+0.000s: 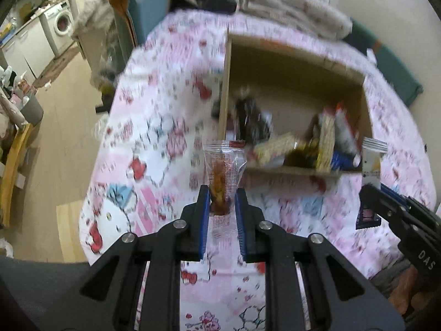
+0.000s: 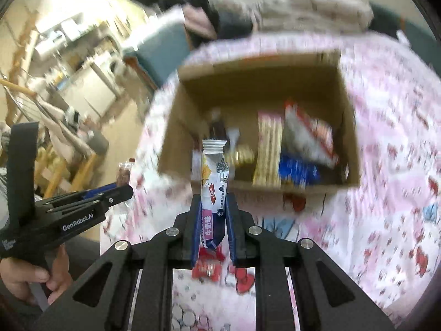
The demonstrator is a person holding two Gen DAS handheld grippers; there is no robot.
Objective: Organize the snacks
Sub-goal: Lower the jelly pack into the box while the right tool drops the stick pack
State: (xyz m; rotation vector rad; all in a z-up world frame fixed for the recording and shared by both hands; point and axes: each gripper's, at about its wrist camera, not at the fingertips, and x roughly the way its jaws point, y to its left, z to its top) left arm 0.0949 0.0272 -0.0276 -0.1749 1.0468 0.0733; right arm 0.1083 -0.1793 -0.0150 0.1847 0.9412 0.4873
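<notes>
My left gripper (image 1: 222, 193) is shut on a clear snack packet with orange-red contents (image 1: 224, 171), held above the pink cartoon bedspread, just short of the near left corner of an open cardboard box (image 1: 275, 63). My right gripper (image 2: 212, 201) is shut on a white and pink snack packet (image 2: 213, 176), held before the box's near wall (image 2: 264, 186). The box holds several snacks: a dark packet (image 1: 252, 121), a tan wafer pack (image 2: 268, 151), a red-white bag (image 2: 308, 135) and a blue packet (image 2: 297, 172). The right gripper with its packet also shows in the left wrist view (image 1: 370, 187).
The box sits on a bed with a pink cartoon bedspread (image 1: 154, 149). Folded blankets (image 1: 289, 8) lie beyond the box. Wooden floor (image 1: 66, 115) and a washing machine (image 1: 62, 24) are to the left. The left gripper and the hand holding it show in the right wrist view (image 2: 82, 207).
</notes>
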